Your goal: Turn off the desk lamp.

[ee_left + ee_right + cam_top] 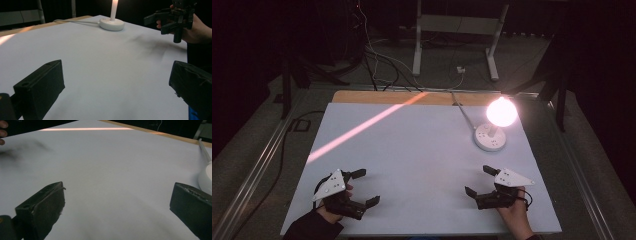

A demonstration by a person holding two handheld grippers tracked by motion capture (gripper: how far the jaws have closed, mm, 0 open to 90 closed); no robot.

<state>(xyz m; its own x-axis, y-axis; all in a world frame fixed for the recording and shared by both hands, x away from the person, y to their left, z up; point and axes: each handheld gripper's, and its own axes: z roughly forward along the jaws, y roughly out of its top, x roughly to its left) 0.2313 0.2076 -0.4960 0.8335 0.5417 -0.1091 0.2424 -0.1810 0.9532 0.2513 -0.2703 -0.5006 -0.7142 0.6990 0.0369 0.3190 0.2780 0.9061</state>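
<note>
Scanning from the left in the high view, I have the left gripper [366, 187] low over the near left corner of the white tabletop [412, 165], held in the person's left hand [331, 212] with a dark sleeve coming in from the bottom edge. Its fingers [357, 174] are spread wide apart and point toward the middle of the tabletop, with nothing between them; in the left gripper view the two black fingers [42, 85] stand at the two sides of the frame with only bare white surface in the gap. A pink streak of light [362, 127] runs diagonally across the far left part of the tabletop. Moving right, the right gripper [479, 181] sits over the near right part of the tabletop in the person's right hand [514, 212], its fingers [490, 170] also opened wide, gripping nothing and pointing left toward the middle. The lit lamp [492, 135] is the nearest thing to it: a round white base on the far right part of the tabletop, with a glowing bulb [501, 112] above it and a white cable [464, 116] running off toward the far edge. The lamp stands well apart from both grippers, beyond the right one and slightly to its right. In the right gripper view the white base [205, 178] shows at the right edge, past the right-hand finger [191, 203] and outside the gap. In the left gripper view the lamp's base [112, 24] stands far ahead, with the right gripper [160, 23] off to its right.
</note>
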